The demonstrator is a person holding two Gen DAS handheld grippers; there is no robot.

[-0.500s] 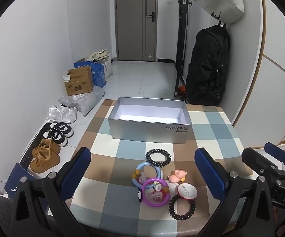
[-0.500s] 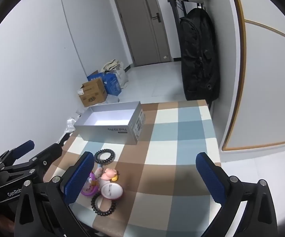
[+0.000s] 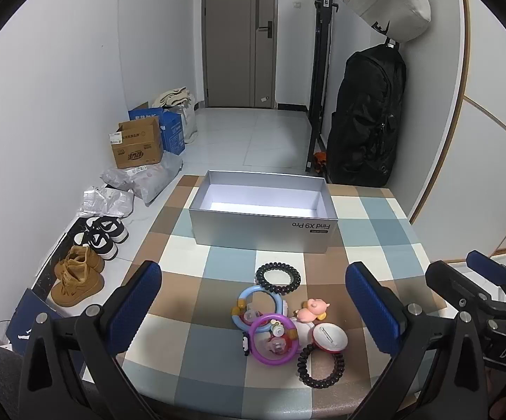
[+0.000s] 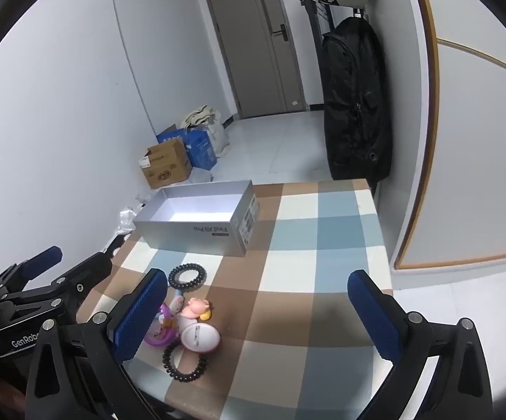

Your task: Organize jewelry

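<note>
L gripper [image 3: 253, 309] & R gripper [image 4: 258, 311] held wide open, nothing gripped; jewelry pile [image 3: 281, 325] seen just before open silver cardboard box [image 3: 261, 222].

bare cloth [image 4: 288, 301] right of trinkets [image 4: 186, 322] — box [image 3: 260, 231] behind.

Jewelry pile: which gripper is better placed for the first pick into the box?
Left, probably. The pile, e.g. the purple ring, lies between the open left gripper's fingers. For the right gripper, also open, it sits off beside one finger. The box is straight ahead.
</note>
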